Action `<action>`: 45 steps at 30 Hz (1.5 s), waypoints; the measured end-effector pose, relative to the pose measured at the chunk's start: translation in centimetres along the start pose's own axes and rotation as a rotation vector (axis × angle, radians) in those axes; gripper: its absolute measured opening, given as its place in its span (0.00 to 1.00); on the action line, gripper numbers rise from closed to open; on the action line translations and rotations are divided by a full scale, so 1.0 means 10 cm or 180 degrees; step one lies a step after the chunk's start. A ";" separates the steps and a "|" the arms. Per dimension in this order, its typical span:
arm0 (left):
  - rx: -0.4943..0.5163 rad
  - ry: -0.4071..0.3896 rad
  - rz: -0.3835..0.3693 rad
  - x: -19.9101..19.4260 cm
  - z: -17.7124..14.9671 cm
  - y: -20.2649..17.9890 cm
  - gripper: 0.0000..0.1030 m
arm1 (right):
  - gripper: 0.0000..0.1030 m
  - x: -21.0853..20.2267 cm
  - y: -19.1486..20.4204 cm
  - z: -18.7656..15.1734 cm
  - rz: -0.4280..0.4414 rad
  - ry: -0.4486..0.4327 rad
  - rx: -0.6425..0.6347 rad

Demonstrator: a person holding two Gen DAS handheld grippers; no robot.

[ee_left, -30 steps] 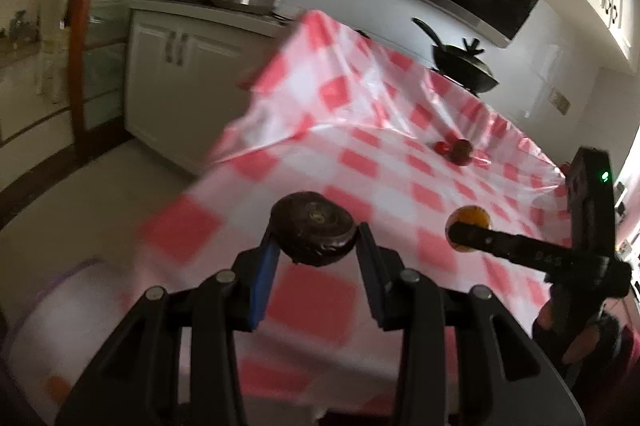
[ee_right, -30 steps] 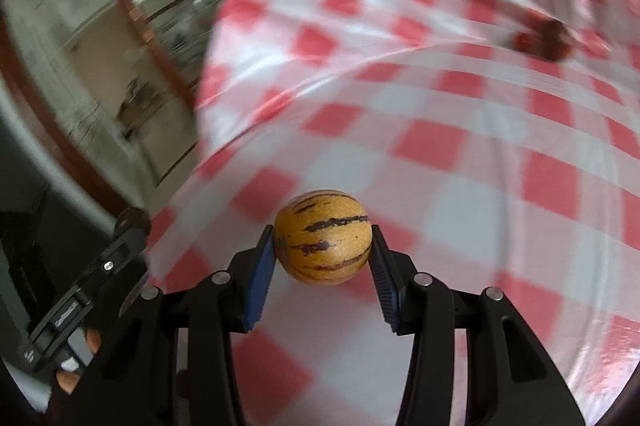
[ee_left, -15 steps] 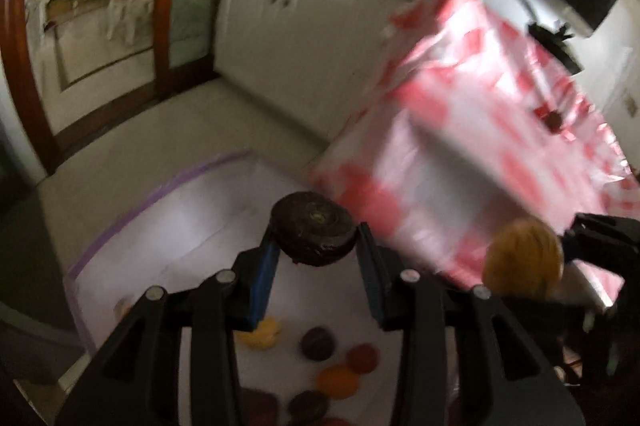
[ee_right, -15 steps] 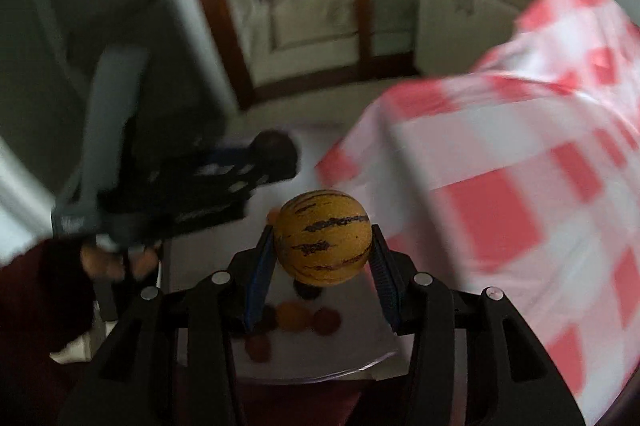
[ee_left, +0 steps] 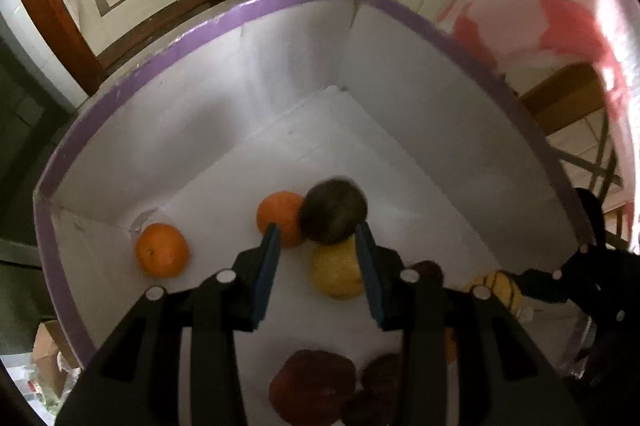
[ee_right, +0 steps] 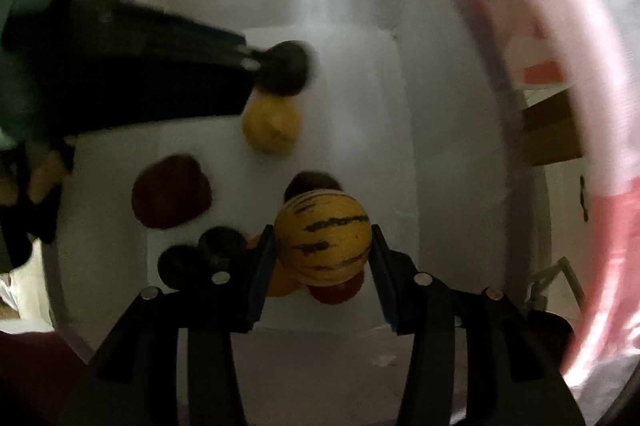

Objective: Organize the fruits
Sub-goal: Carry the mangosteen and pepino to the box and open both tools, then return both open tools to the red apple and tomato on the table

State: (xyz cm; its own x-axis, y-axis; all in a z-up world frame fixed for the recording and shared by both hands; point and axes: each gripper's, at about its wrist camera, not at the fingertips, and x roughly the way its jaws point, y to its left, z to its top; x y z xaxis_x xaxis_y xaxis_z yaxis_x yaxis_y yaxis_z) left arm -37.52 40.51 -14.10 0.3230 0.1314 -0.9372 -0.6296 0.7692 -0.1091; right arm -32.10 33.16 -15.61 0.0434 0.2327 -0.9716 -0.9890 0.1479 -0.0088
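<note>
I hold both grippers over the box (ee_left: 224, 26) so each fruit lands among those already inside. My left gripper (ee_left: 318, 250) is spread, its dark fruit (ee_left: 333, 211) loose; my right gripper (ee_right: 323, 250) looks just parted around the striped melon (ee_right: 323, 243).

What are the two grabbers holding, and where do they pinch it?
Left gripper: nothing; its jaws are open, and the dark brown round fruit sits past their tips. Right gripper: nothing; the yellow purple-striped round melon shows gaps beside it.
</note>
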 end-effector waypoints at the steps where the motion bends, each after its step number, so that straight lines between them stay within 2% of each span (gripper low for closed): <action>1: 0.0007 0.0019 0.0013 0.01 0.01 0.00 0.38 | 0.45 0.01 0.02 0.00 0.0002 0.0004 -0.0029; 6: 0.0041 0.0073 0.0118 0.03 0.01 -0.09 0.38 | 0.45 0.00 0.05 -0.05 0.0044 -0.0048 -0.0117; 8: 0.0056 0.0060 0.0168 0.02 0.01 -0.11 0.38 | 0.49 -0.03 -0.01 -0.06 0.0042 -0.0107 -0.0124; 9: 0.0049 0.0061 0.0185 0.02 0.03 -0.13 0.41 | 0.51 -0.08 -0.01 -0.07 0.0007 -0.0160 -0.0146; 11: 0.0000 0.0080 0.0201 0.01 0.05 -0.16 0.56 | 0.72 -0.19 0.01 -0.08 0.0025 -0.0251 -0.0167; 12: -0.0043 0.0066 0.0200 -0.02 0.06 -0.16 0.68 | 0.77 -0.27 0.01 -0.08 0.0037 -0.0335 -0.0176; 14: -0.0168 -0.0006 0.0207 -0.10 0.08 -0.13 0.77 | 0.79 -0.43 0.02 -0.09 0.0063 -0.0499 -0.0210; 17: -0.0290 -0.0140 0.0263 -0.27 0.14 -0.11 0.79 | 0.79 -0.73 0.03 -0.11 0.0159 -0.0776 -0.0241; 20: -0.0418 -0.0443 0.0423 -0.54 0.22 -0.09 0.85 | 0.79 -1.03 -0.03 -0.16 0.0260 -0.1043 -0.0202; 23: -0.0523 -0.0928 0.0656 -0.90 0.31 -0.16 0.93 | 0.79 -1.36 -0.14 -0.22 0.0343 -0.1324 -0.0067; 25: -0.0498 -0.1301 0.0807 -1.19 0.38 -0.29 0.96 | 0.80 -1.60 -0.28 -0.31 0.0402 -0.1549 0.0066; 28: -0.0332 -0.1809 0.0875 -1.55 0.48 -0.62 0.99 | 0.85 -2.00 -0.49 -0.39 0.0458 -0.1942 0.0274; 32: -0.0024 -0.2343 0.0723 -1.94 0.65 -1.21 0.99 | 0.85 -2.43 -0.89 -0.62 0.0407 -0.2389 0.0623; 37: 0.0489 -0.2603 0.0408 -2.08 0.89 -2.15 0.99 | 0.85 -2.83 -1.66 -1.16 0.0146 -0.2862 0.1479; 41: 0.0835 -0.2573 -0.0096 -2.03 1.10 -3.03 0.99 | 0.85 -2.94 -2.28 -1.65 -0.0077 -0.2959 0.2261; 43: 0.0903 -0.2419 -0.0258 -1.90 1.21 -3.40 0.99 | 0.85 -2.97 -2.50 -1.87 -0.0157 -0.2985 0.2567; 45: 0.0990 -0.2141 -0.0486 -1.65 1.35 -3.79 0.99 | 0.85 -2.97 -2.77 -2.13 -0.0225 -0.2978 0.2979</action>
State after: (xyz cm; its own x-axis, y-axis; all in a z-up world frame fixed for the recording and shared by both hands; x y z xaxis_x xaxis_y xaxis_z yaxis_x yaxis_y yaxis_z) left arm -9.46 17.59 9.99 0.8149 0.2859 -0.5041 -0.3470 0.9374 -0.0294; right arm -8.97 1.73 8.44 0.5443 0.7119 -0.4439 -0.5267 0.7018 0.4796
